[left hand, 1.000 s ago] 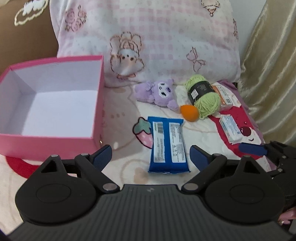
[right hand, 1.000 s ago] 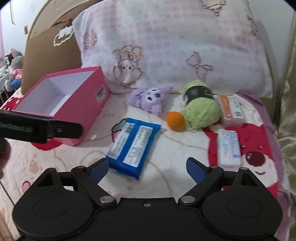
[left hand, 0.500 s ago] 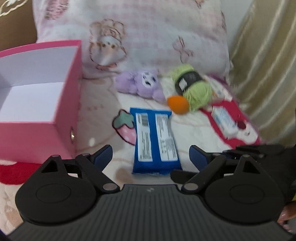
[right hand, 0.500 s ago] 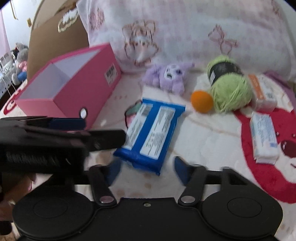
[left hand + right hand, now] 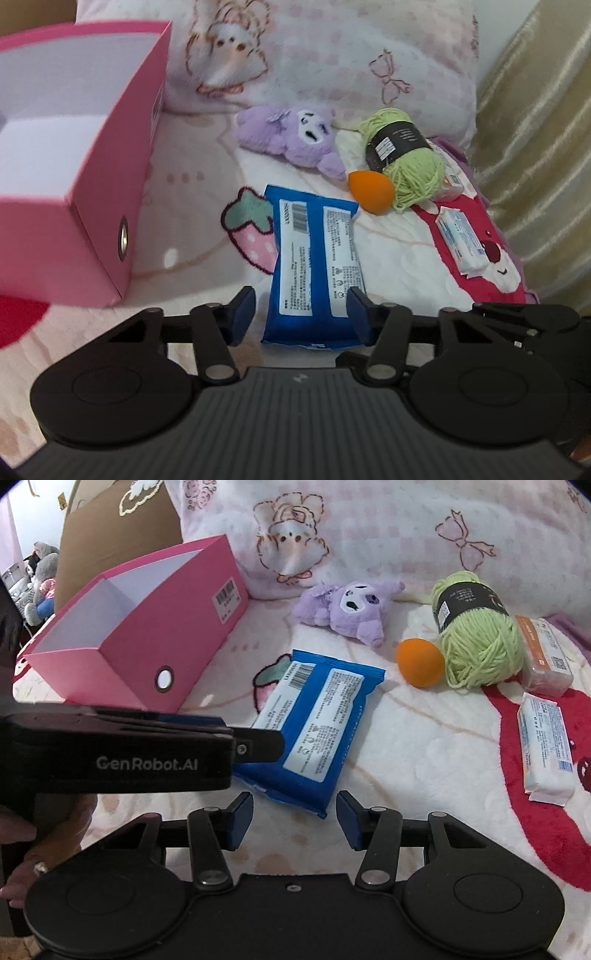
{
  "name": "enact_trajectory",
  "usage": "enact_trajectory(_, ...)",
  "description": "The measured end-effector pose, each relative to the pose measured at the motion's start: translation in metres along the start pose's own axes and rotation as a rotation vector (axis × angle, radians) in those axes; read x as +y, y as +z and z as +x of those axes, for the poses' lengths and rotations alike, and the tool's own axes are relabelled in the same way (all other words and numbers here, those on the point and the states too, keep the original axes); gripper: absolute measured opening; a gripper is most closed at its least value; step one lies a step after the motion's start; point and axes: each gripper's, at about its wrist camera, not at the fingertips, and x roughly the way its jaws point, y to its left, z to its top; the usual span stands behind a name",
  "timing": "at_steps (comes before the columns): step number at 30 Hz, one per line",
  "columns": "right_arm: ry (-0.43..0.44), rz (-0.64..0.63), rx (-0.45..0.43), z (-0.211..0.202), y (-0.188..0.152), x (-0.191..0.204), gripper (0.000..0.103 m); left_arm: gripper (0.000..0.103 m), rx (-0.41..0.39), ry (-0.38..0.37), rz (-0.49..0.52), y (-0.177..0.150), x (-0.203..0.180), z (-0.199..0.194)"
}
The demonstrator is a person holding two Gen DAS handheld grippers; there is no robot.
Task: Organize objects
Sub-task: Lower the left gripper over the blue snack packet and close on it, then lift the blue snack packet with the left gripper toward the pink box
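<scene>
A blue wipes pack [image 5: 314, 258] lies on the blanket; it also shows in the right wrist view [image 5: 314, 720]. My left gripper [image 5: 301, 314] is open, its fingers on either side of the pack's near end; whether they touch it I cannot tell. My right gripper [image 5: 293, 816] is open, just short of the pack's near corner. The open pink box [image 5: 85, 155] stands to the left, also in the right wrist view [image 5: 147, 627]. Beyond lie a purple plush [image 5: 291, 140], green yarn [image 5: 406, 162], an orange sponge [image 5: 371, 190] and a white tissue pack [image 5: 461, 240].
A pink patterned pillow [image 5: 314, 55] leans behind the objects. A gold curtain [image 5: 535, 147] hangs at the right. An orange-and-white pack [image 5: 546, 653] lies behind the yarn. A brown cardboard panel [image 5: 110, 528] stands behind the box. The left gripper's body [image 5: 122, 753] crosses the right wrist view.
Both grippers moved forward toward the blue pack. The left gripper's fingers narrowed and now flank the pack's near end. The right gripper's fingers also narrowed.
</scene>
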Motion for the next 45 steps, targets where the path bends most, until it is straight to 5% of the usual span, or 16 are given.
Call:
enact_trajectory(2, -0.007, 0.003, -0.004, 0.002, 0.000, -0.002, 0.049, 0.045, 0.003, 0.007, -0.003, -0.003, 0.002, 0.003)
enact_trajectory(4, -0.004, -0.008, 0.004, 0.005, -0.001, -0.003, 0.036, 0.029, -0.001, -0.004, -0.002, -0.006, 0.003, 0.004)
enact_trajectory(20, 0.036, 0.131, 0.005, 0.000, -0.007, -0.020, 0.029, 0.027, 0.012, -0.066, -0.061, -0.011, 0.004, -0.001)
enact_trajectory(26, 0.083, 0.127, 0.043, -0.011, -0.014, -0.029, 0.044, 0.027, 0.067, -0.099, -0.116, -0.016, -0.005, -0.005)
enact_trajectory(32, 0.076, 0.146, 0.039, -0.014, -0.016, -0.042, 0.046, 0.027, 0.116, -0.106, -0.117, -0.019, -0.014, -0.002)
enact_trajectory(36, 0.052, 0.060, 0.050, -0.010, -0.012, -0.029, 0.054, 0.026, 0.055, 0.046, -0.051, -0.018, -0.013, -0.007)
enact_trajectory(45, 0.050, 0.009, 0.030, 0.002, -0.002, -0.020, 0.073, 0.021, 0.047, -0.057, -0.092, -0.005, -0.004, -0.003)
